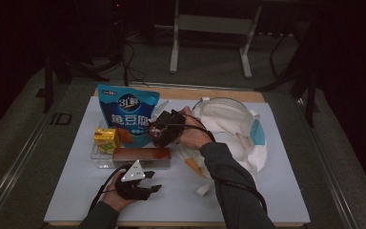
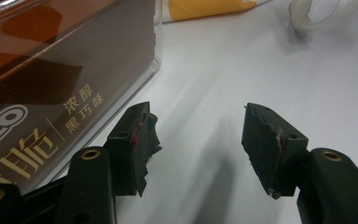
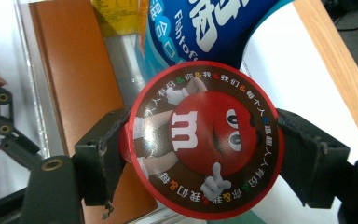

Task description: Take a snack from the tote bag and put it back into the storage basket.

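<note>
High view: a person is working at a white table [image 1: 181, 200] with a gripper in each hand. The right gripper [image 1: 158, 130] is reaching over the middle of the table, just beside a blue snack bag [image 1: 126, 112] that is standing upright at the back. What it is carrying is too dark to make out from this angle. In front of the bag, a clear tray [image 1: 101, 160] is holding a yellow drink carton [image 1: 106, 139] and a long brown box [image 1: 141, 154]. A white cloth bag [image 1: 233, 129] is lying open to the right of the hand. The left gripper [image 1: 153, 182] is resting low on the table, near the front edge and just before the brown box, with its jaws pointing right and standing apart.

Left gripper view: the two black jaws are standing released, with bare white table between them and nothing in the gap. The brown box [image 2: 51, 93] with gold lettering is sitting just left of the left-hand jaw, close but not clamped.

Right gripper view: the jaws are gripping a round red candy container [image 3: 205, 140] by its two sides, the pads pressing against its rim. Its face, printed with a red cartoon character, is turned toward the camera. Behind it, the blue snack bag [image 3: 214, 32] is lying above, the brown box [image 3: 74, 84] is running along the left, and the table's wooden edge [image 3: 335, 70] is showing at the right.
</note>
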Demonstrator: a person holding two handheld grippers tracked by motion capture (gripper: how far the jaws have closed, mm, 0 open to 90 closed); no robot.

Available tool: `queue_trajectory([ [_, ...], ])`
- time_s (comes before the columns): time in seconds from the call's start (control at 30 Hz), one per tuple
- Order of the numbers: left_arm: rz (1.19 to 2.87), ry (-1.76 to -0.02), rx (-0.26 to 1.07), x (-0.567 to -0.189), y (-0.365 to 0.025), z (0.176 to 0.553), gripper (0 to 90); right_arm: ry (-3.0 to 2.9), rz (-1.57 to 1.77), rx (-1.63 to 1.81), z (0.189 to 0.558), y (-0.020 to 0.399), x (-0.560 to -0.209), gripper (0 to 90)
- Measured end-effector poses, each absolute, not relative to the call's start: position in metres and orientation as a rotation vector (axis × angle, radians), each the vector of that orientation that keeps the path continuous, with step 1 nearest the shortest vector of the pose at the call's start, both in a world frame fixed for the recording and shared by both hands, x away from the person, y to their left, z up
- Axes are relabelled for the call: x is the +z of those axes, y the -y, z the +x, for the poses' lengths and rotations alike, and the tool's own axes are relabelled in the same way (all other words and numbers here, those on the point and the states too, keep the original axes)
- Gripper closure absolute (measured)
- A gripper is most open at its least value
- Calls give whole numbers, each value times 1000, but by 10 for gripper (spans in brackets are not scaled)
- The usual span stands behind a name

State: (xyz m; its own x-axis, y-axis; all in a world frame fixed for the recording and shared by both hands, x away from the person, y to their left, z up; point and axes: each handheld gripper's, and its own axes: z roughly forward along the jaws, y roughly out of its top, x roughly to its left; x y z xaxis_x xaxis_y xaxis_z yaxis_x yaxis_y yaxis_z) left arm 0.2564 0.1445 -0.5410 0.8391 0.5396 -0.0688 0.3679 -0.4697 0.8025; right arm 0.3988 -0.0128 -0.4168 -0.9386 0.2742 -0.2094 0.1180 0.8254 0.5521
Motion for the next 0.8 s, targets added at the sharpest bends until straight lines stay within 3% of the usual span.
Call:
queue_trajectory([
  [0.8, 2116, -658, 243, -541, -145, 256, 428, -2778, 342, 660, 401, 6, -437, 235],
])
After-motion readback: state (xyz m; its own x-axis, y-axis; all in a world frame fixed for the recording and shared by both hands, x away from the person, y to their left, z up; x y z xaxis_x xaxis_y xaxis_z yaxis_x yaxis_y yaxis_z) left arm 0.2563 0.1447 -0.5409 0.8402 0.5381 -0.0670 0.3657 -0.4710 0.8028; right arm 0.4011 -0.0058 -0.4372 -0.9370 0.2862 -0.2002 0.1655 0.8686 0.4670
